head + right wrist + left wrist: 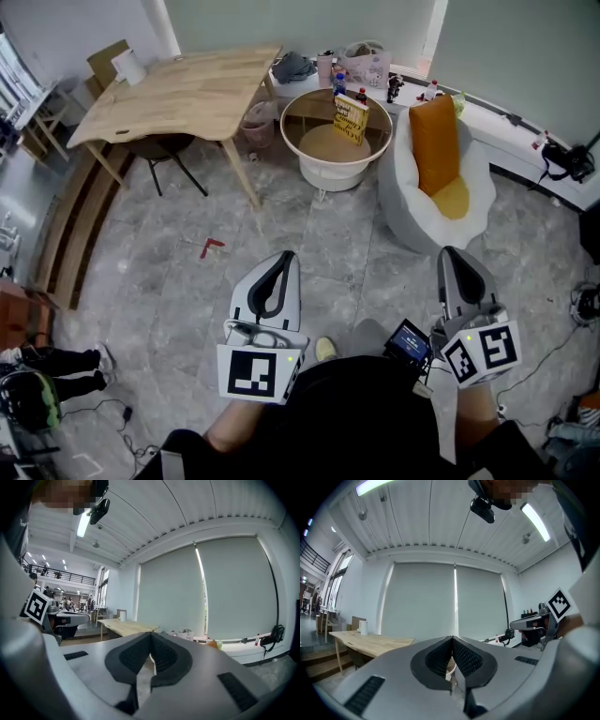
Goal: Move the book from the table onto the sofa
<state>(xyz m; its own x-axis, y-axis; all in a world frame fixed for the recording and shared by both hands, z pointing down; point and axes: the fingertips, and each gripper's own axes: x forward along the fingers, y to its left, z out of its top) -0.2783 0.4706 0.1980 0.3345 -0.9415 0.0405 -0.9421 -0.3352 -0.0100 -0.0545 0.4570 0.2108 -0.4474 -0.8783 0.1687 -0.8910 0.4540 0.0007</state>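
Book point(350, 118): one, yellow, upright on the round table point(323, 171), well ahead of both grippers.
Handling: likely stiff and fairly light, cover perhaps slick; the free top edge looks best to pinch across its thickness.
Sofa point(410, 208): one, white, just right of the round table; one orange cushion point(434, 141).
Left gripper point(281, 256): jaws together, empty.
Right gripper point(453, 251): jaws together, empty.

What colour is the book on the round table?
The book is yellow with dark print on its cover. It shows best in the head view.
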